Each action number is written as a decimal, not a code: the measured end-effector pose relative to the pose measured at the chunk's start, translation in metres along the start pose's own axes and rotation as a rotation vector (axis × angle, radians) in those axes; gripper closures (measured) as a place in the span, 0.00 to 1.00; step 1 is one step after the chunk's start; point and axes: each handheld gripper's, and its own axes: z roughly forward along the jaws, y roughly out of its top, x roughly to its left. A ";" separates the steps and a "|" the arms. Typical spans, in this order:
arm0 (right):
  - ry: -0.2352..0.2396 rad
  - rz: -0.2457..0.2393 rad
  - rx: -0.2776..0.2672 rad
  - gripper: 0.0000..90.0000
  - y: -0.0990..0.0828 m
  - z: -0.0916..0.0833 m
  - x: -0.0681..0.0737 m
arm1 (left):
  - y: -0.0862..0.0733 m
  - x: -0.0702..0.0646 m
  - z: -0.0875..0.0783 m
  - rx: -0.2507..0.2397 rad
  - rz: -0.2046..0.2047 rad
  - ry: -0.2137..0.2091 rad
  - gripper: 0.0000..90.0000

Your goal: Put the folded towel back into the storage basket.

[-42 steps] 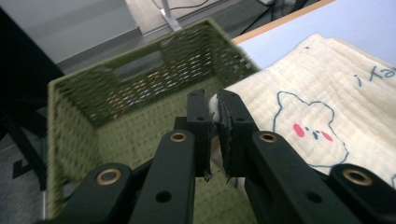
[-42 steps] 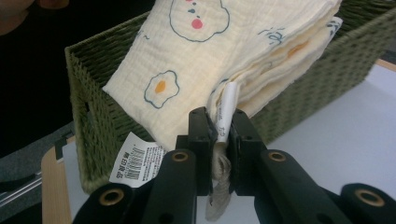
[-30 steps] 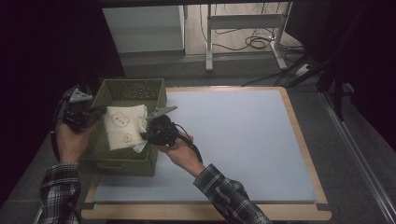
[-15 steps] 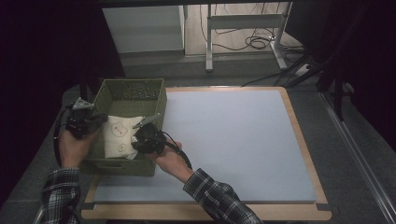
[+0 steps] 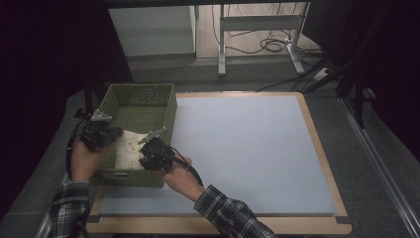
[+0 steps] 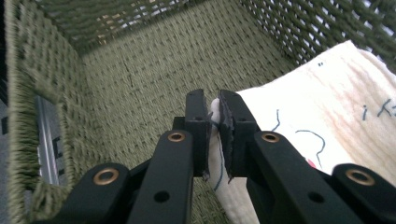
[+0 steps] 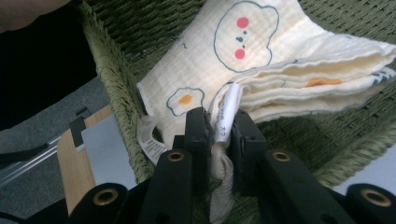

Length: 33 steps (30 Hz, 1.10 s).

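A folded cream cloth (image 5: 130,148) printed with cartoon faces and fried eggs hangs inside a green woven basket (image 5: 138,88) at the table's left. My left gripper (image 5: 111,136) is shut on the cloth's left edge, and the left gripper view shows the gripper (image 6: 213,107) pinching that edge of the cloth (image 6: 327,107) above the basket floor (image 6: 140,70). My right gripper (image 5: 146,151) holds the cloth's near right corner. In the right gripper view the gripper (image 7: 219,121) has a fold of cloth (image 7: 243,42) and a white label between its pads; these jaws have just been opening slightly.
The basket wall (image 7: 112,79) stands close on the left of the right gripper. A large pale blue mat (image 5: 247,148) covers the wood-edged table to the basket's right. Desk legs and cables (image 5: 267,44) lie on the floor beyond the table.
Both hands have sunk, and the cloth now sits lower inside the basket. The right hand has moved left toward the basket's near wall.
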 end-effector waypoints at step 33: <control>-0.016 -0.090 -0.099 0.37 0.003 -0.044 -0.032 | 0.015 -0.014 0.006 -0.078 -0.126 -0.082 0.29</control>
